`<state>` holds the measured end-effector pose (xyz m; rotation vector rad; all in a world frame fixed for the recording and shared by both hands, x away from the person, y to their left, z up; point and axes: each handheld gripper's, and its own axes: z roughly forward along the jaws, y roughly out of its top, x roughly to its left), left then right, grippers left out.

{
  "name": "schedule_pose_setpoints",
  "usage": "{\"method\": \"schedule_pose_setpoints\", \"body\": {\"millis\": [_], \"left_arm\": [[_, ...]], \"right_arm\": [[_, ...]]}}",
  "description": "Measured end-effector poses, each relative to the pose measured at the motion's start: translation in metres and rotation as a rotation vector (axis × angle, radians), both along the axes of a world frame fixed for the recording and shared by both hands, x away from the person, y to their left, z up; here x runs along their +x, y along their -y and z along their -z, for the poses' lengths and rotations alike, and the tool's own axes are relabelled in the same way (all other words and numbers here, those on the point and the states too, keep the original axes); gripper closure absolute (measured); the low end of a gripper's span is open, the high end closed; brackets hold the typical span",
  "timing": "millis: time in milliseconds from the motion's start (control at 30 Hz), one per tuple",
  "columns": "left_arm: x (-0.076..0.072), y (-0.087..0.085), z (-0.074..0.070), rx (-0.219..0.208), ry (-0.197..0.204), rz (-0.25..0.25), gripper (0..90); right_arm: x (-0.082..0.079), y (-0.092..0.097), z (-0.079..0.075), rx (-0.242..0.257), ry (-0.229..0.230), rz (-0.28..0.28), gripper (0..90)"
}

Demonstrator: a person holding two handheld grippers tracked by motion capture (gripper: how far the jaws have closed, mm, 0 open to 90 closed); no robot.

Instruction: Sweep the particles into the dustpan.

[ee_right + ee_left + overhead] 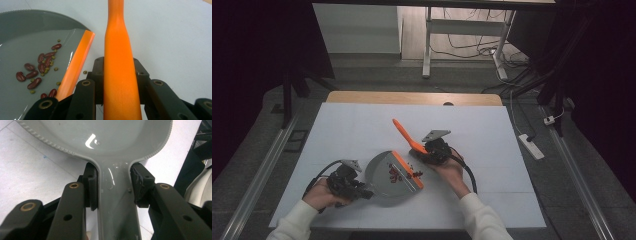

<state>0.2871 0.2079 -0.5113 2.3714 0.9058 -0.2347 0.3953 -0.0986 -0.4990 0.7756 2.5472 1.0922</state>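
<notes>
Gripping grey dustpan (384,175) and orange brush (404,134) — beans (396,173) inside.

A white table (362,125) stands on grey floor (377,80); beyond it, a white desk frame (428,45) with tangled cables (472,47), dark surroundings.

a lab: dark curtains (242,75), floor rails (267,165), loose cables (472,47).

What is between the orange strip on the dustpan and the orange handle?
A small green bean on bare white table, between the dustpan's orange strip and the orange handle, in the right gripper view.
</notes>
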Motion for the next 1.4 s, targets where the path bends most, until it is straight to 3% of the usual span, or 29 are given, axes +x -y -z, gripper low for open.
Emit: {"method": "schedule_pose_setpoints", "body": {"millis": [600,800,1267,1400], "left_arm": [[-0.001,0.001,0.000,0.010,-0.003,-0.002,61.5],[-0.001,0.001,0.000,0.012,-0.002,-0.001,61.4],[-0.001,0.001,0.001,0.015,-0.006,0.001,61.4],[-0.001,0.001,0.001,0.018,-0.006,0.006,61.4]], "right_arm": [[-0.023,-0.011,0.002,-0.017,0.019,-0.027,69.8],[-0.030,-0.015,0.003,-0.001,0.012,-0.039,69.7],[-0.037,-0.023,0.003,0.065,-0.035,-0.039,69.8],[-0.041,-0.028,-0.001,0.122,-0.072,-0.091,70.3]]}}
